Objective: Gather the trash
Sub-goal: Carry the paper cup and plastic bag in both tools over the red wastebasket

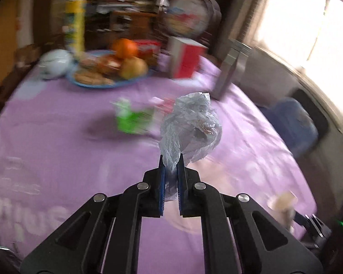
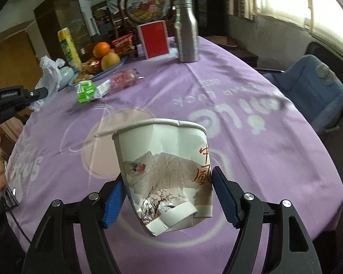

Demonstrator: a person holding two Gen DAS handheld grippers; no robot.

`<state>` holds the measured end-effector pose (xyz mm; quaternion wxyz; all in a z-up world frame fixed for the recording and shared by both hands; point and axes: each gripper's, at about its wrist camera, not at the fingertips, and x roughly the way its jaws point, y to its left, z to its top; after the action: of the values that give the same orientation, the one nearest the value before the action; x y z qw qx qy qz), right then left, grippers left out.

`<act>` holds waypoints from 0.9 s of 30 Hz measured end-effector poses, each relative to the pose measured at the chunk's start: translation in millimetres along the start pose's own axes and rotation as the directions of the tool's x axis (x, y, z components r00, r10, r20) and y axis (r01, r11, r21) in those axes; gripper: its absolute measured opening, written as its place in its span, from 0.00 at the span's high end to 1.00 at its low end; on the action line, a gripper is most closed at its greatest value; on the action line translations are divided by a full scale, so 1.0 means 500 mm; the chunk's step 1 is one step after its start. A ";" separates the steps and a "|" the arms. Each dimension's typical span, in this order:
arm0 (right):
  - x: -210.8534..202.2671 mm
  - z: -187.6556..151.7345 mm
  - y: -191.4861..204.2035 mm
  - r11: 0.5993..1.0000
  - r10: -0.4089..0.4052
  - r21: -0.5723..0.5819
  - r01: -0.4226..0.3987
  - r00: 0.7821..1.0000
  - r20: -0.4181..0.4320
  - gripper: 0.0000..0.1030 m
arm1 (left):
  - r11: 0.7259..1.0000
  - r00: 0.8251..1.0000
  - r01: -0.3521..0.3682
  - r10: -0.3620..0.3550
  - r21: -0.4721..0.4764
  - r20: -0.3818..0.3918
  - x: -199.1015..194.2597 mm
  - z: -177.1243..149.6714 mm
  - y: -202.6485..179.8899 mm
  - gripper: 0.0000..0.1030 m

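My left gripper (image 1: 170, 159) is shut on a crumpled clear plastic bag (image 1: 191, 125) and holds it above the purple tablecloth (image 1: 57, 150). The bag also shows in the right wrist view (image 2: 48, 77), at the far left. My right gripper (image 2: 169, 182) is shut on a crushed paper cup (image 2: 167, 173) printed with mountains, held above the cloth (image 2: 263, 150). The cup shows in the left wrist view (image 1: 283, 205) at lower right. A green carton (image 2: 86, 90), a white wrapper (image 2: 104, 88) and a red snack packet (image 2: 125, 79) lie on the table; the carton is blurred in the left wrist view (image 1: 131, 118).
At the table's far side stand a blue plate of fruit and biscuits (image 2: 116, 67), a yellow can (image 2: 69, 48), a red box (image 2: 155, 39), a steel bottle (image 2: 186, 30) and a pale teapot (image 1: 54, 62). A blue chair (image 2: 308, 89) is at the right, under a bright window.
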<state>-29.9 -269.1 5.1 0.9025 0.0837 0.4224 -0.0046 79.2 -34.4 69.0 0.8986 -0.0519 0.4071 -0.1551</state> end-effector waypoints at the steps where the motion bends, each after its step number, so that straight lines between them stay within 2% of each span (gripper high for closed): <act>1: -0.005 -0.004 -0.008 1.000 -0.005 0.004 0.005 1.000 0.003 0.31 | 1.000 1.000 0.019 -0.019 0.016 -0.012 0.005 -0.004 -0.017 0.90; 4: -0.034 -0.024 -0.047 0.999 -0.033 0.027 0.033 0.999 0.018 0.31 | 0.991 0.995 0.089 -0.085 0.102 -0.045 0.015 -0.036 -0.093 0.90; 7: -0.068 -0.051 -0.094 0.996 -0.067 0.059 0.065 0.997 0.029 0.31 | 0.964 0.986 0.163 -0.149 0.208 -0.080 0.014 -0.075 -0.178 0.90; 13: -0.140 -0.127 -0.218 0.974 -0.148 0.175 0.141 0.989 0.024 0.31 | 0.883 0.956 0.283 -0.230 0.373 -0.183 0.035 -0.156 -0.334 0.90; 15: -0.160 -0.155 -0.259 0.962 -0.173 0.217 0.165 0.985 0.015 0.31 | 0.844 0.941 0.330 -0.256 0.422 -0.223 0.040 -0.190 -0.393 0.90; 16: -0.170 -0.172 -0.282 0.953 -0.191 0.243 0.183 0.982 0.008 0.31 | 0.833 0.935 0.344 -0.264 0.433 -0.235 0.040 -0.201 -0.407 0.90; 19: -0.194 -0.217 -0.338 0.929 -0.224 0.300 0.215 0.975 -0.004 0.31 | 0.762 0.909 0.411 -0.296 0.501 -0.295 0.041 -0.256 -0.487 0.90; 21: -0.215 -0.256 -0.383 0.908 -0.247 0.346 0.237 0.969 -0.016 0.31 | 0.725 0.892 0.444 -0.304 0.527 -0.333 0.042 -0.285 -0.528 0.90; 23: -0.227 -0.294 -0.425 0.886 -0.262 0.388 0.253 0.965 -0.031 0.31 | 0.674 0.871 0.484 -0.311 0.559 -0.380 0.042 -0.326 -0.581 0.90; 25: -0.231 -0.338 -0.474 0.856 -0.274 0.441 0.272 0.960 -0.060 0.31 | 0.626 0.860 0.505 -0.307 0.594 -0.407 0.037 -0.367 -0.624 0.90; 26: -0.228 -0.356 -0.491 0.844 -0.273 0.460 0.275 0.959 -0.072 0.31 | 0.592 0.854 0.517 -0.304 0.618 -0.423 0.037 -0.396 -0.653 0.90; 27: -0.223 -0.379 -0.512 0.830 -0.269 0.484 0.278 0.959 -0.090 0.31 | 0.573 0.847 0.529 -0.303 0.626 -0.437 0.038 -0.415 -0.668 0.90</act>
<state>-266.4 -498.8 -66.7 0.8374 0.2494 0.4230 -0.2401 -143.0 -349.9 -8.9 0.7124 0.2360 0.4103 -0.5181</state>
